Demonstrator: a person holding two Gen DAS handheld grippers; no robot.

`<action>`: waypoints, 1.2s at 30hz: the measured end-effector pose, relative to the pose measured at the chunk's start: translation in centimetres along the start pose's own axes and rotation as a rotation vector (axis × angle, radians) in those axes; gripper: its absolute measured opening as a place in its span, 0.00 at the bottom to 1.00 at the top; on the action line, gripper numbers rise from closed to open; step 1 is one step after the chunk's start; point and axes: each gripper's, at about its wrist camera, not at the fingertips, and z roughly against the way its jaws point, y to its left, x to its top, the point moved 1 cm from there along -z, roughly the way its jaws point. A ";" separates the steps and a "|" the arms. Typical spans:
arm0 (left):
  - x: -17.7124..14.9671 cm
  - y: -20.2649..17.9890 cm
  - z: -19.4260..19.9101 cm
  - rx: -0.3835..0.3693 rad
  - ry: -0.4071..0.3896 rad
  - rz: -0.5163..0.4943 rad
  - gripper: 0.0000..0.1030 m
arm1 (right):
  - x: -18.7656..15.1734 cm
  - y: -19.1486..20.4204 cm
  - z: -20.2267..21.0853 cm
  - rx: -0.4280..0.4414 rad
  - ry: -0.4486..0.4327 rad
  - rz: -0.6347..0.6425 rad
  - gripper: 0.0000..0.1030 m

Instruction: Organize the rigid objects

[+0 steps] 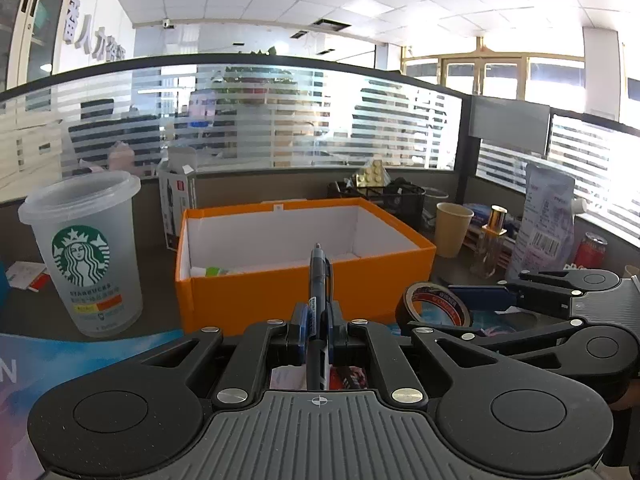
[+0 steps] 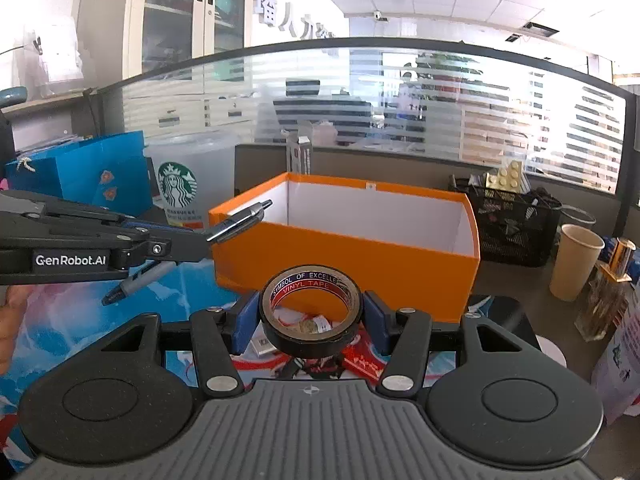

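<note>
Pen (image 1: 318,280) clamped between the blue pads of the left gripper (image 1: 318,322), jaws narrow on its barrel, tip pointing forward and up toward the orange box (image 1: 304,292). Left gripper is held level just before the box's near wall. Right gripper (image 2: 311,316) sits beside it, also level, jaws closed on the outer rim of one tape roll (image 2: 311,316), roll tilted with its hole facing up. Count: one pen, one tape roll, one orange box, one Starbucks cup (image 1: 86,256) on the counter (image 1: 40,312).
</note>
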 end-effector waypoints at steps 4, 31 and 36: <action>0.6 0.2 -0.2 0.003 -0.010 0.002 0.07 | 0.6 0.0 -0.4 0.004 -0.008 0.002 0.50; 5.6 1.8 -2.5 0.001 -0.058 -0.007 0.07 | 6.6 -1.8 -1.7 -0.027 -0.099 0.006 0.50; 6.4 2.1 -3.6 0.002 -0.053 -0.004 0.07 | 7.6 -2.4 -2.2 -0.023 -0.098 0.005 0.50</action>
